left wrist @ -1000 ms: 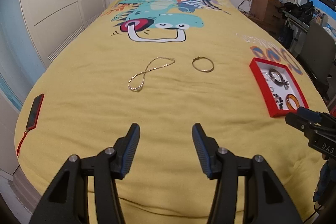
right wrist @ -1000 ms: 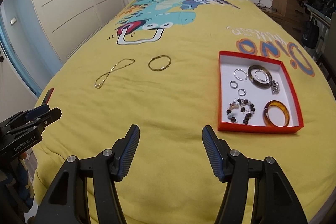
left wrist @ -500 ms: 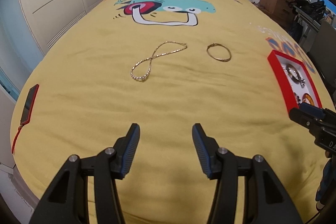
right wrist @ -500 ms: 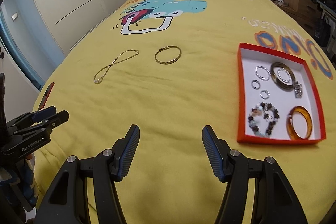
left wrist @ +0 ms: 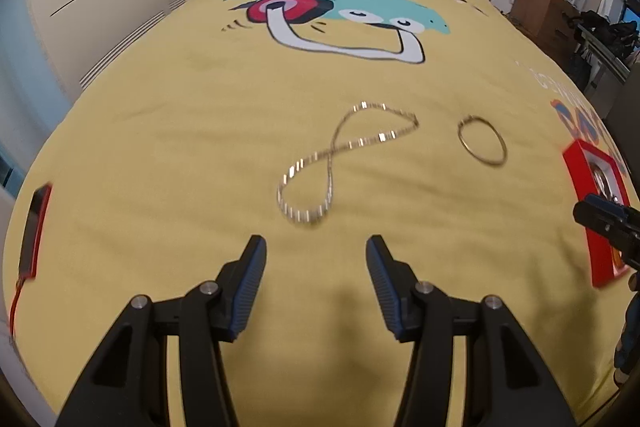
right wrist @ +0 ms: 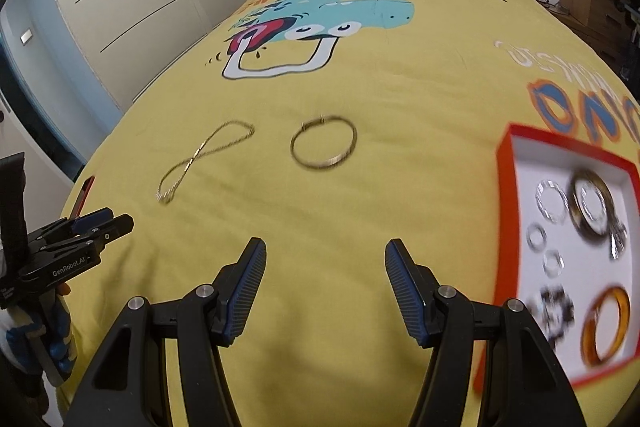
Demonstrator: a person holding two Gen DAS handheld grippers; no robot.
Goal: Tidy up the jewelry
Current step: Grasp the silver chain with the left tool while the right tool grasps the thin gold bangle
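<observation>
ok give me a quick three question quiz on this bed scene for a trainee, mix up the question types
1. True or false: the gold chain already lies inside the red tray.
2. Multiple choice: what lies on the yellow bedspread between the chain and the tray? A) a watch B) a gold bangle C) a comb
3. Short answer: are the left tongs and the right tongs holding anything?

Key
1. False: it lies loose on the bedspread in a figure-eight shape, ahead of the left tongs.
2. B
3. No: both stand open and empty above the bedspread.
</observation>
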